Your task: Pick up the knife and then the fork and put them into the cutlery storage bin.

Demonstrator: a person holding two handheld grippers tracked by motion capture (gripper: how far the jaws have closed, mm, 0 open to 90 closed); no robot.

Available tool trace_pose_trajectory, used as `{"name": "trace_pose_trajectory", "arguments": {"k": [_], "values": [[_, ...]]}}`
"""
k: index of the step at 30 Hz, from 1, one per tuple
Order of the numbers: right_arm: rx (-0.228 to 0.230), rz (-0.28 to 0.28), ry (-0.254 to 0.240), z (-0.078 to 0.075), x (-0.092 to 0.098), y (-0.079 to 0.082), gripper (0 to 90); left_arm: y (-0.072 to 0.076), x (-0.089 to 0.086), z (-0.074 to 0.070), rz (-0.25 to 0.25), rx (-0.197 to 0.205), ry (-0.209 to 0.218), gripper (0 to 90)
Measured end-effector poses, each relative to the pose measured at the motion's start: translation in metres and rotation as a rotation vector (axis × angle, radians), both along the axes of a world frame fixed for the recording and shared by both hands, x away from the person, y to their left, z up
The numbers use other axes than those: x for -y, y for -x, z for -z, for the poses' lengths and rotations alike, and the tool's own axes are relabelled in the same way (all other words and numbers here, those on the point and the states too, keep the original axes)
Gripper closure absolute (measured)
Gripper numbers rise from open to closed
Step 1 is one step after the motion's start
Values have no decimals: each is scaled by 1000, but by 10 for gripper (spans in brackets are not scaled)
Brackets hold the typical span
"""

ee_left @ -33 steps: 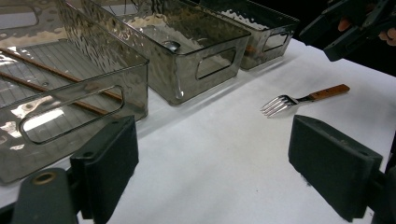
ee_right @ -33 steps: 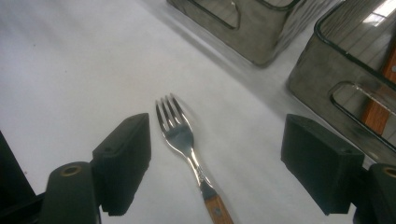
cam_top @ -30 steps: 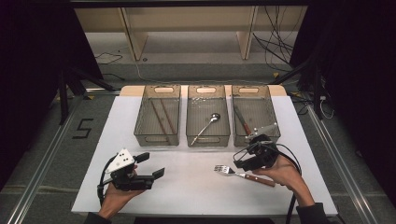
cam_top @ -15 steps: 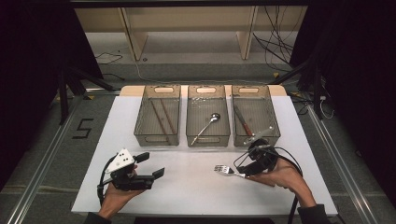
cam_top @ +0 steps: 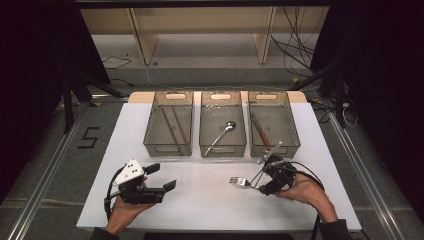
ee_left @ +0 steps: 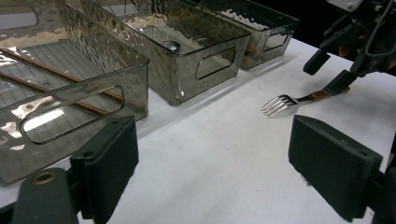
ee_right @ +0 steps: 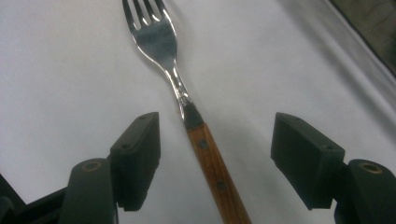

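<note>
A fork (ee_right: 159, 39) with a wooden handle lies flat on the white table (cam_top: 200, 200), tines pointing left in the high view (cam_top: 240, 181). My right gripper (ee_right: 217, 140) is down over the handle, one jaw on each side and both pads clear of it. Its jaws have just been closing, and it is open. It also appears in the high view (cam_top: 261, 181) and in the left gripper view (ee_left: 328, 73), by the fork (ee_left: 280, 103). My left gripper (cam_top: 162, 176) rests at the front left, open with nothing between the jaws (ee_left: 215, 158).
Three smoky clear bins stand in a row at the back. The left bin (cam_top: 168, 145) holds chopsticks, the middle bin (cam_top: 222, 147) a spoon, and the right bin (cam_top: 280, 145) a wooden-handled utensil. The table's front edge is close to both hands.
My right gripper has come down from in front of the right bin onto the fork's handle, and its jaws stand a little narrower. The left gripper and the fork have not moved.
</note>
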State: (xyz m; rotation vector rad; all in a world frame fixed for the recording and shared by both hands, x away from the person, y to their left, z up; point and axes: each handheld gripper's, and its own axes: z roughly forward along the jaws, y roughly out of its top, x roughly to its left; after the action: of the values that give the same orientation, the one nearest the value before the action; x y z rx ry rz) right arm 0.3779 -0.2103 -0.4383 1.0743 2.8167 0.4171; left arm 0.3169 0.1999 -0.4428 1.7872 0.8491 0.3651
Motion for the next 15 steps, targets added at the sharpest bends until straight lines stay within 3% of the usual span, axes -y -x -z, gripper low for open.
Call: {"name": "trace_pose_trajectory", "arguments": {"k": [11, 15], "values": [[-29, -31, 72, 8, -1, 1, 471, 0, 0, 0, 1, 2, -2, 157], [-38, -29, 76, 9, -1, 1, 513, 0, 0, 0, 1, 3, -2, 157]]}}
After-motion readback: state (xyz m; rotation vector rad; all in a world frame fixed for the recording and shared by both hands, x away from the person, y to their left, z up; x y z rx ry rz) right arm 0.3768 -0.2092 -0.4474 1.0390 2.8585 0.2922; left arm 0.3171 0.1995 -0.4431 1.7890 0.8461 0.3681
